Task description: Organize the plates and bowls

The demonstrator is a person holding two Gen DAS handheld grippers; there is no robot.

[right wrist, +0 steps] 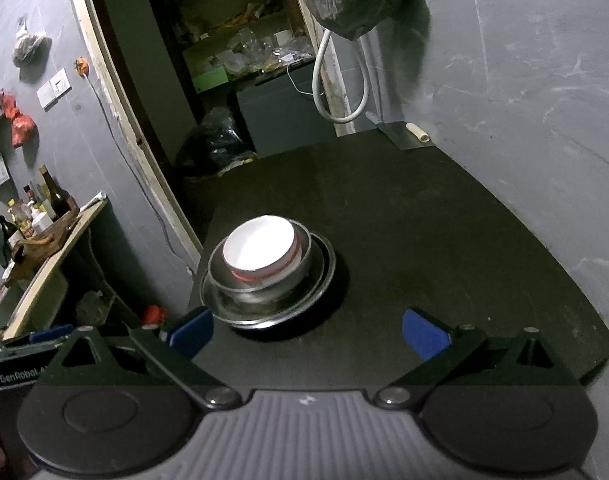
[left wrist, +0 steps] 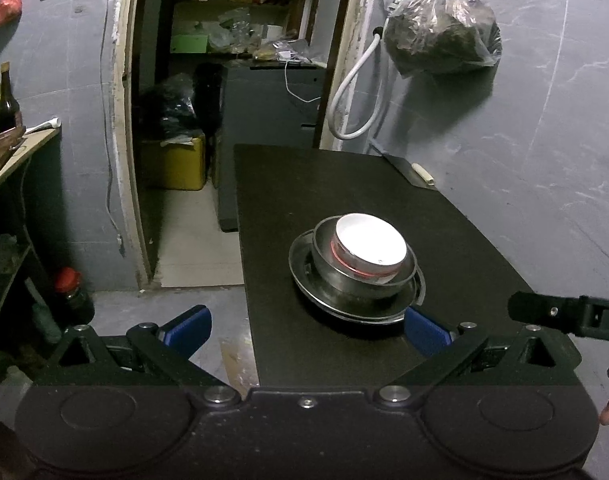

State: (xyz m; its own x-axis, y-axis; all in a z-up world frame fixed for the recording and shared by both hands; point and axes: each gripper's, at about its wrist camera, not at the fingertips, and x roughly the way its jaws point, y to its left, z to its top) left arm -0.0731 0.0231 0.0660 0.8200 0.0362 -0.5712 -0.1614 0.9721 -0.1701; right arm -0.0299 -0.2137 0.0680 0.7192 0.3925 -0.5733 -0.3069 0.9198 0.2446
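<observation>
On the black table point(left wrist: 344, 184) point(right wrist: 444, 220) stands one stack: a white bowl point(left wrist: 371, 243) point(right wrist: 260, 247) with a red band nests in a steel bowl point(left wrist: 344, 280) point(right wrist: 260, 286), which rests on a steel plate point(left wrist: 304, 280) point(right wrist: 328, 272). My left gripper point(left wrist: 306, 330) is open just short of the stack, its right blue pad point(left wrist: 424, 330) close to the plate's rim. My right gripper point(right wrist: 306, 332) is open too, with nothing between its fingers, its left pad point(right wrist: 190, 330) near the plate's front left edge.
A cleaver point(left wrist: 412, 172) point(right wrist: 404, 134) lies at the table's far right corner. A filled plastic bag point(left wrist: 444, 30) and a white hose point(left wrist: 352, 92) hang on the grey wall behind. A side counter point(right wrist: 56, 248) with bottles point(right wrist: 52, 200) stands left; an open doorway point(left wrist: 232, 80) lies beyond.
</observation>
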